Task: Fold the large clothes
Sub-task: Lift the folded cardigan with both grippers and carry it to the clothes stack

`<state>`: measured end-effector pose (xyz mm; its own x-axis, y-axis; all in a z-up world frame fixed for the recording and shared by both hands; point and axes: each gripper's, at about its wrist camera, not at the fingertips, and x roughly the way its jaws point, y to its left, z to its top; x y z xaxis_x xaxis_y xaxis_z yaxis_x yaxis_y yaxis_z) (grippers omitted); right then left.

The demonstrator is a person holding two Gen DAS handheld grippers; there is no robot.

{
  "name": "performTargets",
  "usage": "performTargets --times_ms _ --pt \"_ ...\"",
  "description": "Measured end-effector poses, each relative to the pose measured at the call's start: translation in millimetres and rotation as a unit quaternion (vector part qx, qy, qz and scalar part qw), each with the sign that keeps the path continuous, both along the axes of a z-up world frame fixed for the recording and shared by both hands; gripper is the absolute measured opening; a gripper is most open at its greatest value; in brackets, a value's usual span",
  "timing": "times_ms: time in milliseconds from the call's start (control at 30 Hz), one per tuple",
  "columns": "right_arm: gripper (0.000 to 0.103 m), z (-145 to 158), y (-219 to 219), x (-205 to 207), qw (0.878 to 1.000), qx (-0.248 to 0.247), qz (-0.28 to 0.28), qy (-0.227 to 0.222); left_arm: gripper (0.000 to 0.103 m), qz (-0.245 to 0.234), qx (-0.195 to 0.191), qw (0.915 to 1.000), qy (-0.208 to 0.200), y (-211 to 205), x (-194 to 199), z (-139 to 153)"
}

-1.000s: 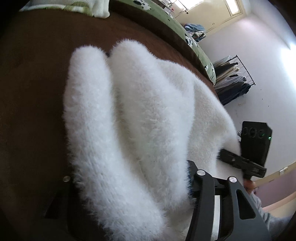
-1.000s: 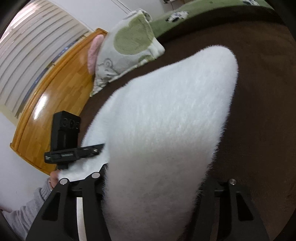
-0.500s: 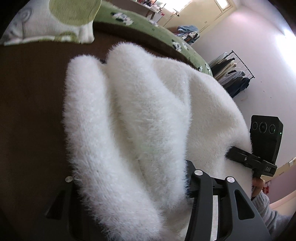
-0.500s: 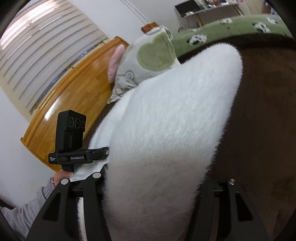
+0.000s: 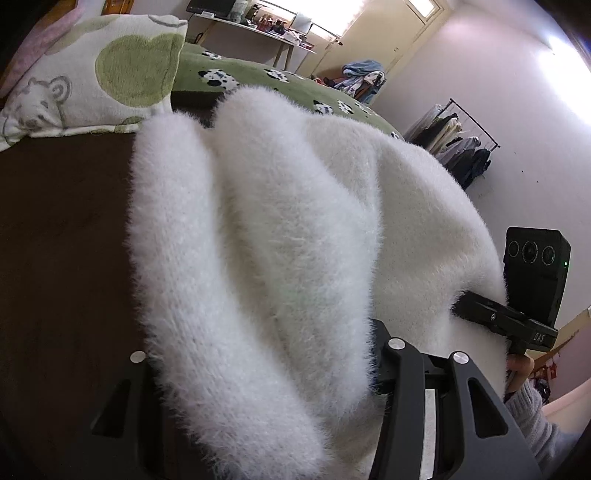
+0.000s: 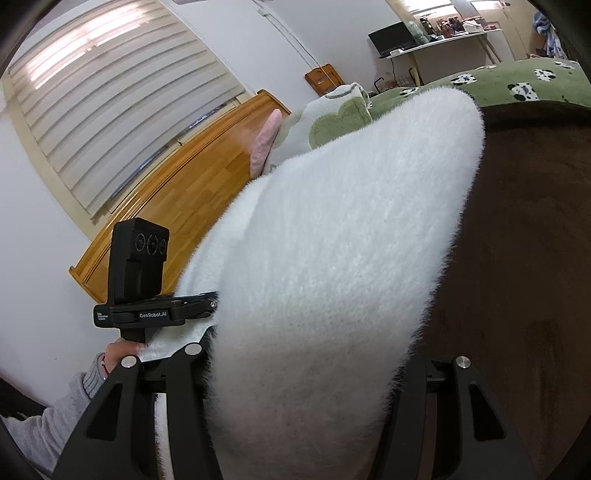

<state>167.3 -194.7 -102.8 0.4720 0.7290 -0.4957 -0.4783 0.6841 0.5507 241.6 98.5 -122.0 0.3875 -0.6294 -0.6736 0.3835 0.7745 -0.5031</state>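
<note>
A large fluffy white sweater [image 5: 280,229] fills both views and drapes in folds over a dark brown blanket [image 5: 62,240]. My left gripper [image 5: 266,373] is shut on one edge of it; the fabric hides the fingertips. My right gripper [image 6: 306,373] is shut on another edge of the sweater [image 6: 332,258], which rises over its jaws. The right gripper shows at the right of the left wrist view [image 5: 517,317], the left gripper at the left of the right wrist view [image 6: 147,310]. Both hold the sweater lifted off the bed.
A cream pillow with green hearts [image 5: 92,77] lies at the head of the bed, on a green cow-print blanket [image 5: 266,77]. A wooden headboard [image 6: 177,192] runs behind. A desk [image 5: 255,29] and a clothes rack [image 5: 458,147] stand by the far walls.
Both grippers have risen and tilted up with the sweater; the pillow, desk and far wall have come into view. The sweater hangs higher above the brown blanket.
</note>
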Motion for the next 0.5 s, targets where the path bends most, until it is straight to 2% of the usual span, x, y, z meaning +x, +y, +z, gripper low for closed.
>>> performTargets --times_ms 200,500 --pt "0.054 5.1 -21.4 -24.4 1.0 -0.007 -0.008 0.0 0.05 -0.014 0.002 0.9999 0.002 -15.8 -23.5 2.0" --pt "0.054 13.1 -93.3 -42.4 0.998 0.01 -0.057 -0.005 0.05 -0.059 0.016 0.9981 -0.004 -79.0 -13.1 15.5"
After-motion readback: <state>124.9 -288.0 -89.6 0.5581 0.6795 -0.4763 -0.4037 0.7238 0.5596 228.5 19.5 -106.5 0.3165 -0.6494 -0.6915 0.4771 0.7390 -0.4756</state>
